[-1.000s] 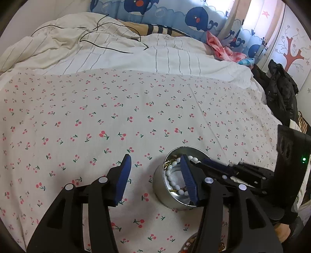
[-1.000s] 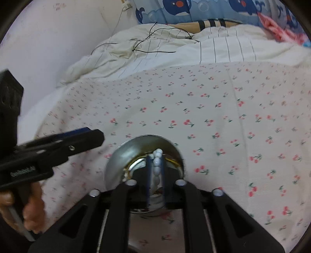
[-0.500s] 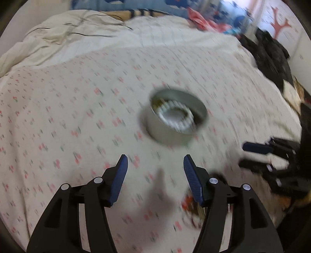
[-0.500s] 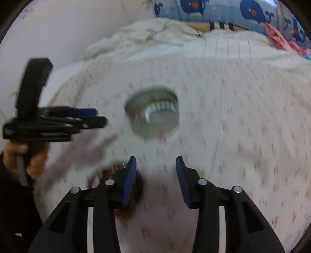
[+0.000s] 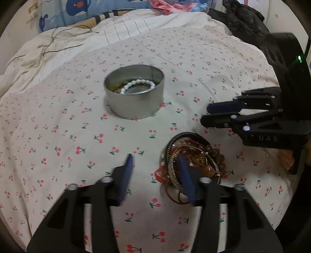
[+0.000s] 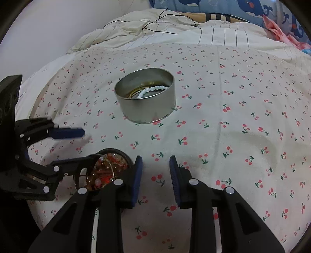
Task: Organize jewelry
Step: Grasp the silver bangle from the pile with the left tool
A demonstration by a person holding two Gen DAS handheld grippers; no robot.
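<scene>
A round metal tin (image 5: 134,95) stands on the cherry-print bedsheet, with a white bead bracelet (image 5: 139,85) and gold bangles inside; it also shows in the right wrist view (image 6: 145,97). A pile of bracelets and bangles (image 5: 194,161) lies on the sheet nearer me. My left gripper (image 5: 155,165) is open, its right finger over the pile's left edge. My right gripper (image 6: 154,169) is open and empty, just right of the pile (image 6: 108,169). In the left wrist view the right gripper (image 5: 219,112) hovers to the right of the tin.
A crumpled striped duvet (image 6: 175,35) with a black cable lies beyond the sheet. Whale-print pillows (image 6: 243,7) and pink cloth are at the head of the bed. A black garment (image 5: 243,21) lies at the far right.
The right gripper has let go of the white bead bracelet into the tin and opened. Both grippers have pulled back from the tin toward the bracelet pile.
</scene>
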